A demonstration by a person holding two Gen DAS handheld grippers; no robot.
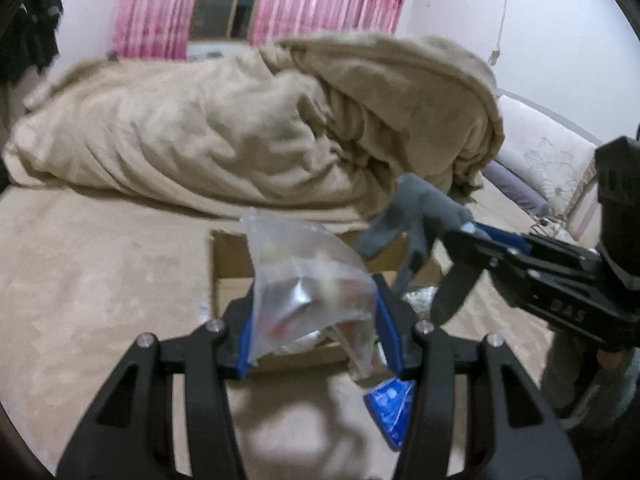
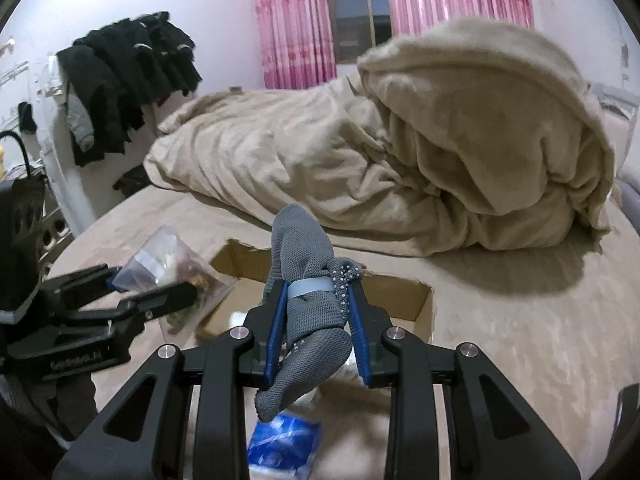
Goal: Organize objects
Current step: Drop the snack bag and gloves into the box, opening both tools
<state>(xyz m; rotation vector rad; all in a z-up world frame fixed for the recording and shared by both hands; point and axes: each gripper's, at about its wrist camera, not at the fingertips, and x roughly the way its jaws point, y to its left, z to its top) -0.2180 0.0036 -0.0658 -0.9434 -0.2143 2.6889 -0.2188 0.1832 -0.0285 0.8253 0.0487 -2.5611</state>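
Observation:
My left gripper (image 1: 314, 316) is shut on a clear plastic zip bag (image 1: 304, 280) with small items inside, held above an open cardboard box (image 1: 232, 256) on the bed. My right gripper (image 2: 318, 312) is shut on a grey knitted glove (image 2: 308, 280) with grip dots and a pale band, also above the box (image 2: 420, 304). In the left wrist view the right gripper (image 1: 460, 236) holds the glove (image 1: 412, 216) at the box's right side. In the right wrist view the left gripper (image 2: 156, 288) holds the bag (image 2: 168, 264) at the box's left edge.
A blue and white packet (image 1: 390, 404) lies on the beige bed sheet in front of the box; it also shows in the right wrist view (image 2: 284, 444). A bunched beige blanket (image 1: 260, 128) lies behind the box. Dark clothes (image 2: 128, 76) hang at the left. Pink curtains (image 2: 292, 20) cover the far wall.

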